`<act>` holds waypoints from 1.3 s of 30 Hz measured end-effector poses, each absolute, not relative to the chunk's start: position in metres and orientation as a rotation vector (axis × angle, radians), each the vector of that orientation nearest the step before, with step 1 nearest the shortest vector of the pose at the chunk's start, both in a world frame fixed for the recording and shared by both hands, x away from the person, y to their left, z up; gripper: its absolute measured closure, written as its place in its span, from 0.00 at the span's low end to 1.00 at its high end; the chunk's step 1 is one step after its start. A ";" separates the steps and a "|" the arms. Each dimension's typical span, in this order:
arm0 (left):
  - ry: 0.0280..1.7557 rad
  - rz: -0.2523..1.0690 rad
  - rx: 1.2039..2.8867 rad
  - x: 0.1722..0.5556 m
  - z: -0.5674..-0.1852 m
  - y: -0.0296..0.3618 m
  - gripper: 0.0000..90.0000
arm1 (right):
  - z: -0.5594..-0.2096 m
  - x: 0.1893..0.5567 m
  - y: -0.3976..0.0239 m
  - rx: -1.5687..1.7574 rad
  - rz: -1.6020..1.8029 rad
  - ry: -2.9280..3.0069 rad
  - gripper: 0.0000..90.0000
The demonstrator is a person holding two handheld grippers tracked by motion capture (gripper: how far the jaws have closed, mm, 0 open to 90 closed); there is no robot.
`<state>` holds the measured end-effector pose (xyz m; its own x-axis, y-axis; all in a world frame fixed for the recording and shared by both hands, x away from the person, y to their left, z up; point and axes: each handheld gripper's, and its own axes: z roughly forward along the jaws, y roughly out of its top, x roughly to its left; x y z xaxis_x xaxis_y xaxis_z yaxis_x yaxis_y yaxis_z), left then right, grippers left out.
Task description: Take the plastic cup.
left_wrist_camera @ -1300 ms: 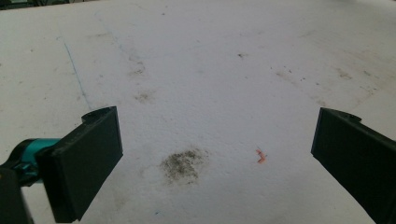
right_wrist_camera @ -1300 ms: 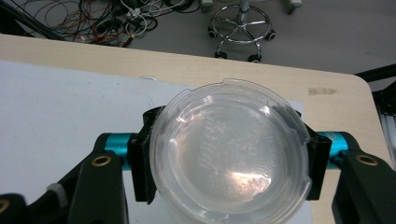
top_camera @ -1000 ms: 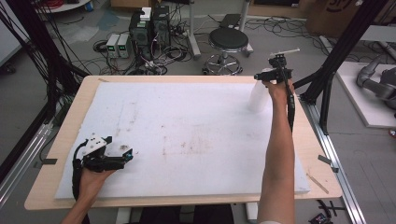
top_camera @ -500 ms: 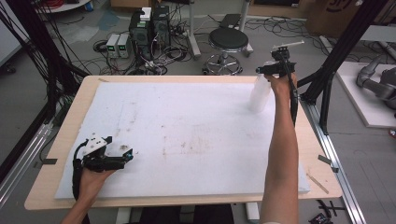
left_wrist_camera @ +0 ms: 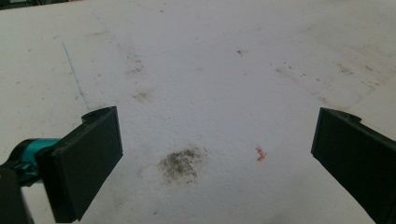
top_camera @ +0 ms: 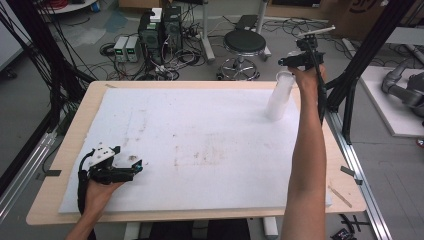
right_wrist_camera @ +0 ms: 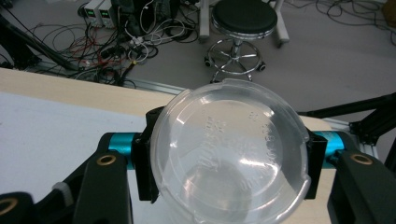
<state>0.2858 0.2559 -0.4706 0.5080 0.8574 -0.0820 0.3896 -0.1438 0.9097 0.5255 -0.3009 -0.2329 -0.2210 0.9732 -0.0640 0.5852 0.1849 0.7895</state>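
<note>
High view: the right gripper (top_camera: 295, 62), raised above the far right corner of the table (top_camera: 65, 150), has its jaws closed on the upper part of a clear plastic cup (top_camera: 279, 95). The cup hangs below and slightly inward of that gripper, tilted, and its base looks to be just off the white foam sheet (top_camera: 200, 145), though contact cannot be ruled out. The jaws have just been closing, with the cup between them. The left gripper (top_camera: 125, 170) rests on the sheet at the near left corner, well apart from the cup.

Left gripper view: both black jaws stand wide apart with nothing between them. Ahead of them lies the sheet, matt, pitted and soiled, with a dark smudge (left_wrist_camera: 183, 164) and a small orange scrap (left_wrist_camera: 260, 154).

Right gripper view: the cup (right_wrist_camera: 231, 151) sits squarely between the pads, pinched at both sides of its rim. It carries a round, transparent, glossy lid with faint embossed lettering. A black round stool (right_wrist_camera: 243, 21) stands on the floor beyond.

Judgement: the lift stage is in hand. The next move calls for a steady carry, firm but light pressure, since thin plastic may buckle or slip.
</note>
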 end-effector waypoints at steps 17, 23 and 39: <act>1.059 0.580 1.743 0.286 -0.470 0.256 0.02 | -0.219 0.517 -0.300 1.404 0.887 1.890 0.45; 1.054 0.582 1.746 0.286 -0.470 0.256 0.02 | -0.217 0.506 -0.297 1.342 0.922 1.914 0.45; 1.052 0.582 1.749 0.286 -0.470 0.256 0.02 | -0.207 0.439 -0.258 1.058 1.127 2.053 0.45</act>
<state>0.2859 0.2560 -0.4705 0.5111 0.8560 -0.0780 0.3886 -0.1492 0.9092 0.4389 -0.2578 -0.2070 -0.5288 0.8429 -0.0997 0.3684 0.3337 0.8677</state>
